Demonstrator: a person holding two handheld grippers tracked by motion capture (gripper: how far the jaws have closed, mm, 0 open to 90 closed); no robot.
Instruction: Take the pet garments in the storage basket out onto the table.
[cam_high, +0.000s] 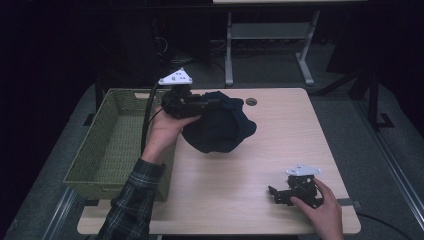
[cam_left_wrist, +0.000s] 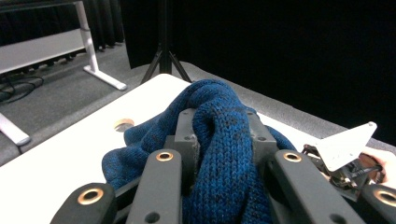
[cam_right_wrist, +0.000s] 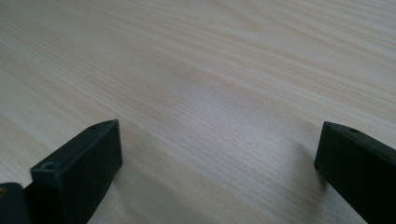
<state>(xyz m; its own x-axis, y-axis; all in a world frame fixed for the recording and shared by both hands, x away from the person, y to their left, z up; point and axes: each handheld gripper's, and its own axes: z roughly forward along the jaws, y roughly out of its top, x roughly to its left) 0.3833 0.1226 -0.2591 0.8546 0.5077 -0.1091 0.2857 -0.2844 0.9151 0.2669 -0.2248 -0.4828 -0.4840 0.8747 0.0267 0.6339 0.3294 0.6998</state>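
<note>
Wooden counter (cam_high: 240, 190) carries one green woven basket (cam_high: 117, 140) just left of the left hand-held gripper (cam_high: 212, 103), which is clamped on one dark blue knitted garment (cam_high: 220, 130) hanging from it; the right hand-held gripper (cam_high: 273, 195) rests well apart, jaws spread and empty.

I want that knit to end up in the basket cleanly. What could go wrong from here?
1. The left hand-held gripper pinches only one fold of the blue knitted garment; the rest hangs loose and might slip free.
2. The hanging bulk could catch on the rim of the green woven basket beside it, draping half outside.
3. The trailing fabric may drag across the table.
</note>
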